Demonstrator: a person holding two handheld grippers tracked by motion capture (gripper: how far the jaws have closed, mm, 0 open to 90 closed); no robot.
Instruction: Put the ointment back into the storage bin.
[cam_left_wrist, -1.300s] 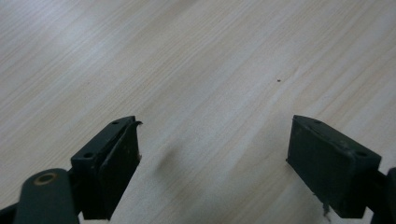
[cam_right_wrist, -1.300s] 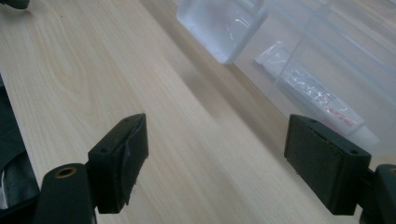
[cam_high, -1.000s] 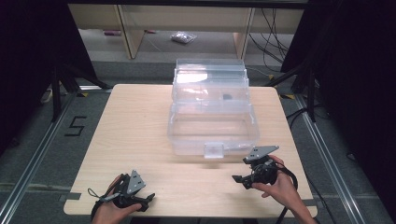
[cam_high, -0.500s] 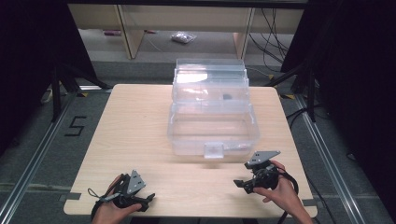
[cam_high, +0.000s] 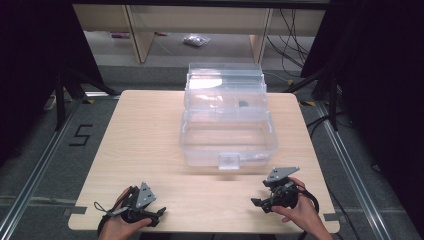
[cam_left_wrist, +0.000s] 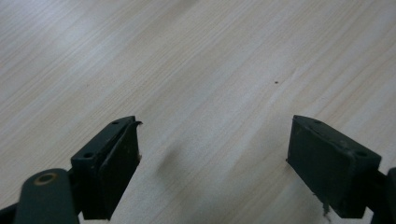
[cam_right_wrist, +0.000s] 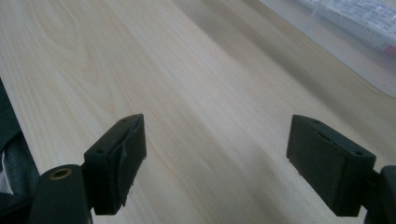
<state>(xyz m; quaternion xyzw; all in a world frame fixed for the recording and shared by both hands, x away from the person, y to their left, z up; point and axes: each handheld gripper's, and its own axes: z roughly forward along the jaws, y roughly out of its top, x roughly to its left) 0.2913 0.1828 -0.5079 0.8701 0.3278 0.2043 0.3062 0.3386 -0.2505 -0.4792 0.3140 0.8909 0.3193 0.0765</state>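
A dark room surrounds a pale wooden bench (cam_high: 150, 150) that stands on a grey floor, with a shelf unit behind it and cables hanging at the back right. On the floor past the far edge lies a small clear bag (cam_high: 196, 41). A number five is marked on the floor off the bench's left edge.

A clear plastic box (cam_high: 227, 120) sits on the bench, right of centre, reaching from near the far edge to past the middle. Its lid stands open at the back, and a small dark item shows through the upper part. A latch tab hangs at the middle of its front wall. In the right gripper view a corner of the box (cam_right_wrist: 355, 32) shows at the upper right.

The left gripper (cam_high: 159, 212) rests near the front left corner of the bench, held in the person's left hand (cam_high: 120, 225); its jaws are spread wide with nothing between them, over bare wood. The right gripper (cam_high: 256, 202) is near the front right corner, in the right hand (cam_high: 300, 212), just in front of the box but apart from it. Its jaws are likewise released and wide apart, grasping nothing.
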